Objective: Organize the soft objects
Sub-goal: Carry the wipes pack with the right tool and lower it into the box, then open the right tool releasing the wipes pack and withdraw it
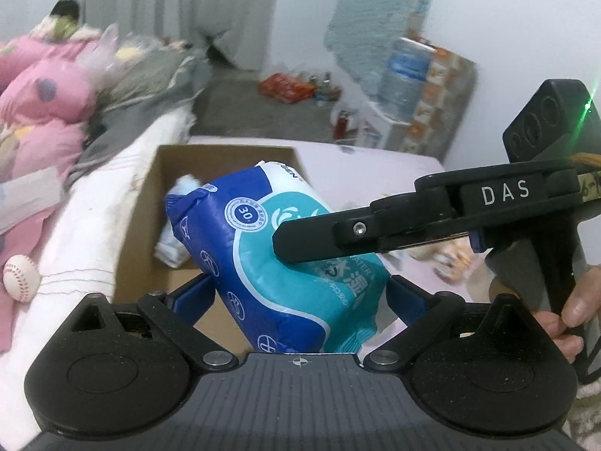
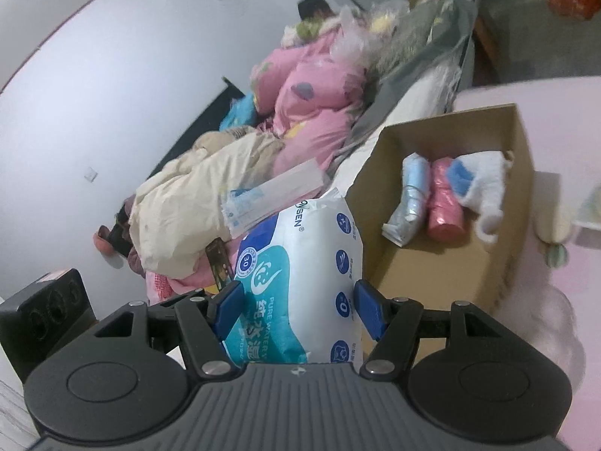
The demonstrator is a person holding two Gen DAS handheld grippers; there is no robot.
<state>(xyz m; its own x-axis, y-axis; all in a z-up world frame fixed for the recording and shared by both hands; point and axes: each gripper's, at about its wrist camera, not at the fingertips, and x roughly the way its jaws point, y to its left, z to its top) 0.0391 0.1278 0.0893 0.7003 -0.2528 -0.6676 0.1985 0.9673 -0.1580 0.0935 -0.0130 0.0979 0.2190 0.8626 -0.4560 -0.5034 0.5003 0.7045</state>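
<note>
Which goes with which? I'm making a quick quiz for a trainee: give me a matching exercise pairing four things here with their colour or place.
Things:
1. wipes pack
2. pink roll
3. baseball
4. cardboard box

Descriptions:
A. lying inside the box, beside a pale blue roll
B. white with red stitching, on the bedding
C. brown, open at the top
D. blue, teal and white, between the blue pads of both grippers

Pairs: 1-D, 2-A, 3-B, 4-C

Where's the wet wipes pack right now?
The wet wipes pack is held between both grippers, the right gripper clamping its end and the left gripper its sides, in front of the open cardboard box.
</note>
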